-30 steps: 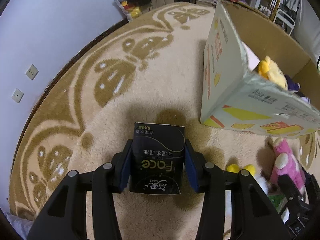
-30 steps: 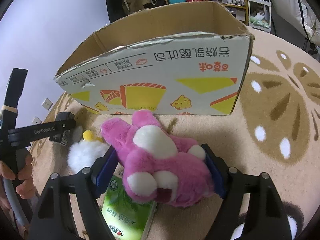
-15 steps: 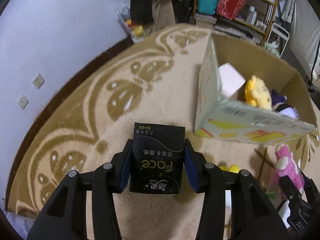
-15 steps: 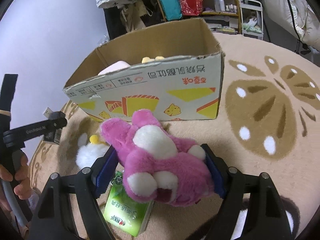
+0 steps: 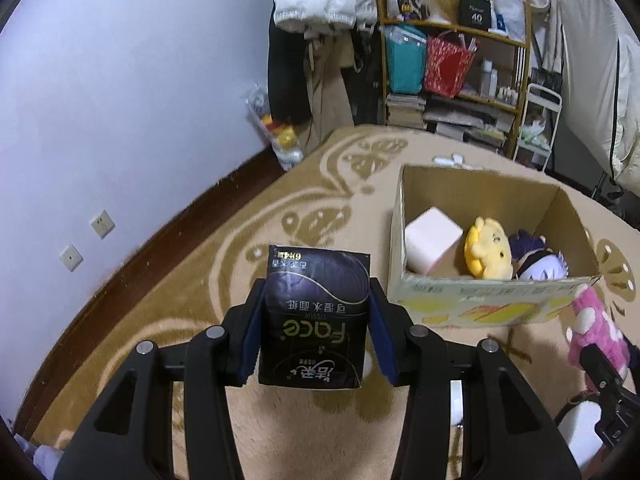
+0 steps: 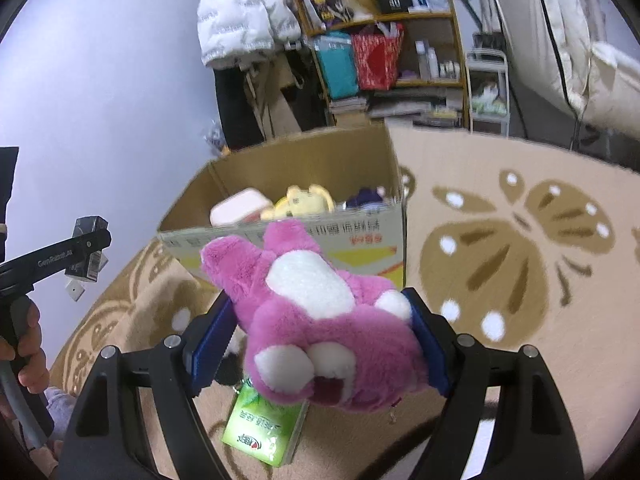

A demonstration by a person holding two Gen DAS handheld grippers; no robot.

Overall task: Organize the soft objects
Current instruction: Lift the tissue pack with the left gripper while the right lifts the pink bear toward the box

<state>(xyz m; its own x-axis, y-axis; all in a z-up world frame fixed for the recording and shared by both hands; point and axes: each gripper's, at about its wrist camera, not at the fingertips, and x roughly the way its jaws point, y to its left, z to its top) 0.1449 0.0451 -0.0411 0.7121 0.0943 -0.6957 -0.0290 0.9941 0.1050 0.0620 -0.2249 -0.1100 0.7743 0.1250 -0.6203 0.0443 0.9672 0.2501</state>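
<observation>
Gripping tissue pack (image 5: 316, 316) & pink plush (image 6: 320, 316).

The black tissue pack (image 5: 316, 316) shows the word "Face" in big letters, upside down from here, with small "TISSUE" beside it and lines of Chinese characters. The arm of the left gripper (image 6: 60, 258) carries small white lettering like "GenRobot.AI". On the shelf a black box (image 5: 475, 10) has the number "40". The cardboard box (image 6: 360, 236) has Chinese print, blurred. The green pack (image 6: 266, 426) has Chinese characters too.
</observation>
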